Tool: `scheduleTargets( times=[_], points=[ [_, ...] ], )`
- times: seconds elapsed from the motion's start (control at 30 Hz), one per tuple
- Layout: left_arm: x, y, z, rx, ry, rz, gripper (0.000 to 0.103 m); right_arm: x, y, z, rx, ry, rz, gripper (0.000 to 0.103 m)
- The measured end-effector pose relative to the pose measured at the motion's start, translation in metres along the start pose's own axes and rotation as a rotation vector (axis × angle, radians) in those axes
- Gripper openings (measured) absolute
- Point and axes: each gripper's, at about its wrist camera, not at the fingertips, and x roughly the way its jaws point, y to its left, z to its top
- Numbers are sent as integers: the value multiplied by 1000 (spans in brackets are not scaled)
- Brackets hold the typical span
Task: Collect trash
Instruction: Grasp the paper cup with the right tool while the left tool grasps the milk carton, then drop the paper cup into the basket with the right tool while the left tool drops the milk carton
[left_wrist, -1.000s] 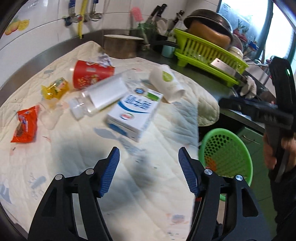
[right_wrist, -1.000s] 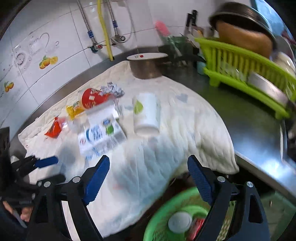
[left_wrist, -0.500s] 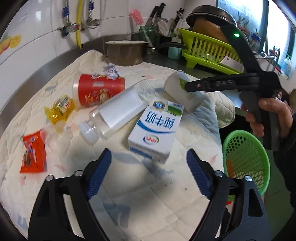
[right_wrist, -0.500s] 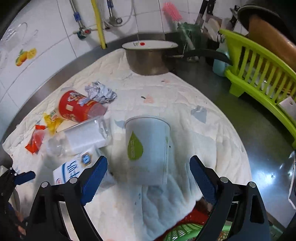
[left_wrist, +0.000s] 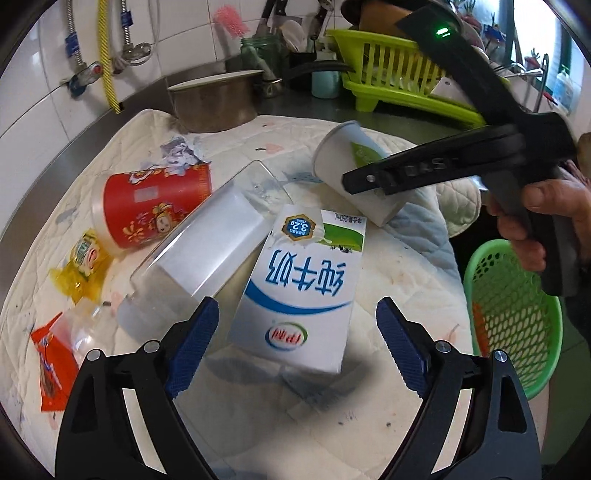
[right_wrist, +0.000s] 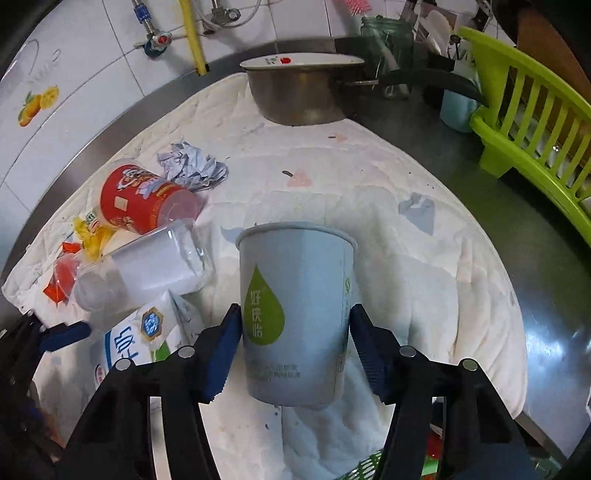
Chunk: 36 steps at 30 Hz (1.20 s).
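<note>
A white paper cup (right_wrist: 295, 314) with a green drop lies on its side on the quilted cloth (right_wrist: 424, 295). My right gripper (right_wrist: 295, 314) straddles it and its jaws are closing, both blue pads against the cup's sides. My left gripper (left_wrist: 297, 310) stands open just in front of a blue-and-white milk carton (left_wrist: 303, 280), whose near end lies between the fingers untouched. Beside the carton are a clear plastic bottle (left_wrist: 207, 236), a red cup (left_wrist: 155, 203), a yellow wrapper (left_wrist: 83, 266), an orange wrapper (left_wrist: 48, 369) and crumpled paper (left_wrist: 181, 153).
A green mesh basket (left_wrist: 517, 314) stands below the counter's right edge with some items in it. A metal pot (right_wrist: 299, 92) sits at the back of the cloth, and a lime dish rack (right_wrist: 535, 122) at the right. A hand (left_wrist: 539, 218) holds the right gripper.
My right gripper came down over the paper cup and its jaws narrowed onto it. My left gripper opened wider and moved forward to the milk carton.
</note>
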Motion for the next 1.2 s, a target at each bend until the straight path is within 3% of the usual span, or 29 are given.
scheduleTargets(
  times=[0.3,0.43,0.57,0.7,0.9,1.2],
  points=[
    [19,1,11,15,33,12,85,-42,-5,-27,-27,-64,18,57],
    [24,4,14,11,53,-18,79,-66,-9,-44,-39,-81,31,57],
    [28,5,13,-5,67,-51,72,-90,-14,-70,-36,-95,30,57],
    [28,0,13,13,63,-39,70,-109,-24,-104,-34,-88,1,57],
    [18,-4,10,8,43,-21,67,-104,-53,-173,-26,16,-133,57],
    [-37,-29,0,15,-56,-72,66,-49,-114,-272,88,296,-289,57]
  ],
)
